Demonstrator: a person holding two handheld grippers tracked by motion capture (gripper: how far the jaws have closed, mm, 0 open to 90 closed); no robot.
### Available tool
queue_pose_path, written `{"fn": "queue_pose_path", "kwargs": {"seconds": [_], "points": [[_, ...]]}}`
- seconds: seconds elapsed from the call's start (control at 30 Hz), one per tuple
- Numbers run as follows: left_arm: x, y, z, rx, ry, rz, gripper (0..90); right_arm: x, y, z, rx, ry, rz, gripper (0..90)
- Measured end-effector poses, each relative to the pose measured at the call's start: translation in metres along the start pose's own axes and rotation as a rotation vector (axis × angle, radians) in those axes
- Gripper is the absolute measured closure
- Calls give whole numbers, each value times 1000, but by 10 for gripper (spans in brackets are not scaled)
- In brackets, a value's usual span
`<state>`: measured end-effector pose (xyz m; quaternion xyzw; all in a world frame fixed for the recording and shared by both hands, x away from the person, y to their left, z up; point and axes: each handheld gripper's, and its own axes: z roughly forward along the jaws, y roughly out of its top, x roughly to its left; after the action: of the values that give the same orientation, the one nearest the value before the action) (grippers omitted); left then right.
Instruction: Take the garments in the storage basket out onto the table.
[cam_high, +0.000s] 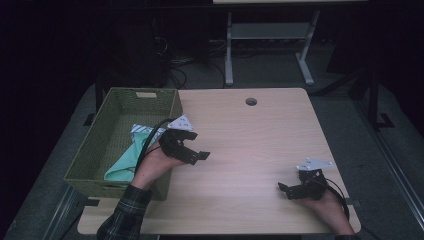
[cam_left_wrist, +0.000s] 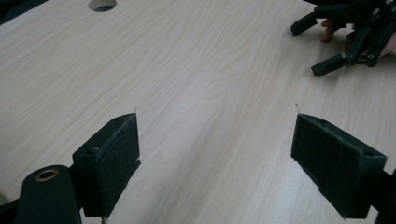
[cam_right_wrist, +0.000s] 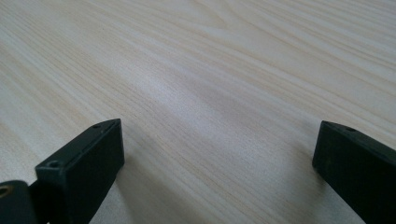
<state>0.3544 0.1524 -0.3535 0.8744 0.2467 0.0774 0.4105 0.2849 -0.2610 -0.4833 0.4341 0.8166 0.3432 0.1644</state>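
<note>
Left gripper (cam_high: 192, 148) wide open, empty, just right of basket (cam_high: 112, 107) holding folded cloth (cam_high: 127, 157). Right gripper (cam_high: 294, 190) likewise open, empty, over bare desk (cam_high: 250, 145).

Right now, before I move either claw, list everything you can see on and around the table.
Table: one, light wood, centre, with a round hole near its far edge.
Basket: one, green woven, at the table's left edge.
Cloths: at least two, one teal, one white with stripes, inside the basket.
Stand: one, pale grey metal legs, on the floor beyond the table.
Cables: several, dark, on the floor behind the basket.
Left claw: one, black, jaws open, over the table beside the basket.
Right claw: one, black, jaws open, near the table's front right.
Sleeve: one, dark plaid, on the left forearm.
</note>
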Motion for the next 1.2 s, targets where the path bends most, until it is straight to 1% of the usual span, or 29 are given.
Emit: {"fn": "queue_pose_path", "kwargs": {"seconds": [0.2, 0.23, 0.4, 0.43, 0.6, 0.73, 0.77, 0.9, 0.93, 0.97, 1.0, 1.07, 1.2], "points": [[5, -1, -7, 0, 26, -7, 147, 0, 0, 0, 0, 0, 0, 15], [5, -2, -8, -4, 30, -16, 147, 0, 0, 0, 0, 0, 0, 15], [11, -4, -15, -12, 51, -21, 148, 0, 0, 0, 0, 0, 0, 15], [11, -4, -17, -14, 54, -30, 148, 0, 0, 0, 0, 0, 0, 15], [16, -7, -24, -19, 68, -44, 148, 0, 0, 0, 0, 0, 0, 15], [19, -8, -30, -22, 74, -49, 149, 0, 0, 0, 0, 0, 0, 15], [20, -9, -31, -12, 75, -43, 149, 0, 0, 0, 0, 0, 0, 15], [22, -11, -34, -12, 79, -52, 150, 0, 0, 0, 0, 0, 0, 15], [23, -11, -35, -7, 81, -45, 157, 0, 0, 0, 0, 0, 0, 15], [23, -12, -36, -14, 82, -54, 168, 0, 0, 0, 0, 0, 0, 15], [25, -12, -37, -7, 82, -45, 168, 0, 0, 0, 0, 0, 0, 15], [26, -13, -40, -11, 88, -56, 168, 0, 0, 0, 0, 0, 0, 15], [29, -16, -45, -6, 101, -59, 168, 0, 0, 0, 0, 0, 0, 15]]}}
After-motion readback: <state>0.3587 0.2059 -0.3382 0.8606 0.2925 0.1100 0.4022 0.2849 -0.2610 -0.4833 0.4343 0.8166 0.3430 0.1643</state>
